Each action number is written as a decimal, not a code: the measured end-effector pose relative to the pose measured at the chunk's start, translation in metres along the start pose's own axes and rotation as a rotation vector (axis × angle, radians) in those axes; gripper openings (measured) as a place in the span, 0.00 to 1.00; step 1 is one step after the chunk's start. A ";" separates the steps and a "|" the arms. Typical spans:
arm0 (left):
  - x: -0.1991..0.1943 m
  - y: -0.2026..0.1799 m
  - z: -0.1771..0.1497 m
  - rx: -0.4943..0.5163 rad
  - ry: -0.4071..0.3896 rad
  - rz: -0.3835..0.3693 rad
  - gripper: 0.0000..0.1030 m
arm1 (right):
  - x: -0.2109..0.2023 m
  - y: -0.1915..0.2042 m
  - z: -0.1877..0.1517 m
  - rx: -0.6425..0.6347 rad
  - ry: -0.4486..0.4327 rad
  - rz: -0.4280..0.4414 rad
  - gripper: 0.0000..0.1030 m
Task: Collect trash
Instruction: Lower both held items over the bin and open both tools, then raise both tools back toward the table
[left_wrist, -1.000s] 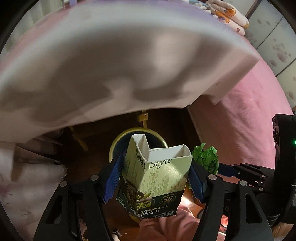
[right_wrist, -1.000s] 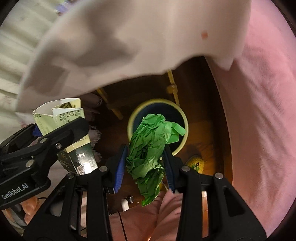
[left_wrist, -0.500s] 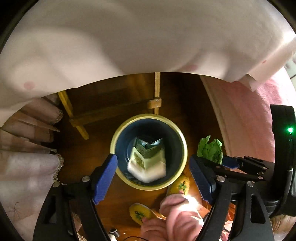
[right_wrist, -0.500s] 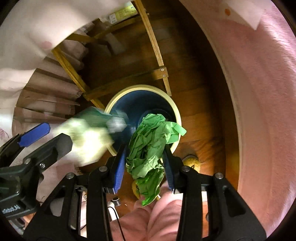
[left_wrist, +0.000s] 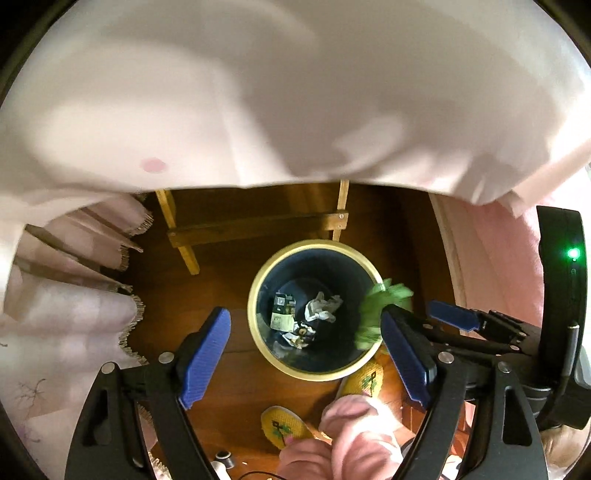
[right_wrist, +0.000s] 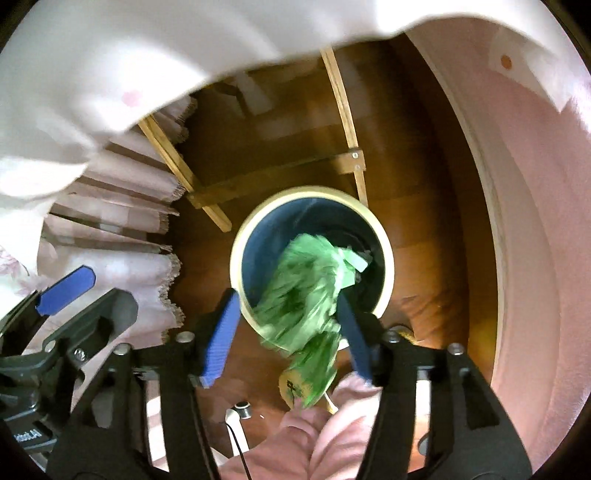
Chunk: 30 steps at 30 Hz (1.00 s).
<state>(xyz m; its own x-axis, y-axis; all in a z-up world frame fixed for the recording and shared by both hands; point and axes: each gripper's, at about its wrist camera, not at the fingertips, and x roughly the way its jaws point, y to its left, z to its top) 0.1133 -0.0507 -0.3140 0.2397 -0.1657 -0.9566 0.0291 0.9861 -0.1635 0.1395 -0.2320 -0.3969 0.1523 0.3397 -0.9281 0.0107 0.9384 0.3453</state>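
Right claw (right_wrist: 288, 332) opening above the bin (right_wrist: 384, 254), pads now clear of the green paper wad (right_wrist: 310, 295); pinched tight a second ago, now blurred and loose between the spreading jaws, over the rim. Left claw (left_wrist: 306, 347) opening too, spread wide with nothing between; carton (left_wrist: 282, 314) gripped a second ago, now lying at the bottom of the bin beside crumpled white paper (left_wrist: 321, 308). Both claws lower and closer to the bin than before. Yellow slippers (left_wrist: 282, 424) and pink trouser legs (left_wrist: 354, 435) below, white cloth (left_wrist: 258, 92) hanging above
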 end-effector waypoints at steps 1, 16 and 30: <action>-0.008 0.002 0.002 -0.004 -0.006 -0.001 0.82 | -0.005 0.004 0.002 -0.007 -0.010 0.002 0.63; -0.180 0.019 0.038 -0.025 -0.124 0.036 0.82 | -0.134 0.075 0.015 -0.103 -0.160 -0.022 0.65; -0.359 0.017 0.064 0.037 -0.333 0.010 0.79 | -0.297 0.129 0.001 -0.146 -0.261 0.006 0.65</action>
<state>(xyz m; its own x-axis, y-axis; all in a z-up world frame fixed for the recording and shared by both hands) 0.0897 0.0264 0.0419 0.5442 -0.1488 -0.8256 0.0585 0.9885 -0.1396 0.0971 -0.2125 -0.0763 0.4007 0.3353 -0.8526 -0.1304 0.9420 0.3092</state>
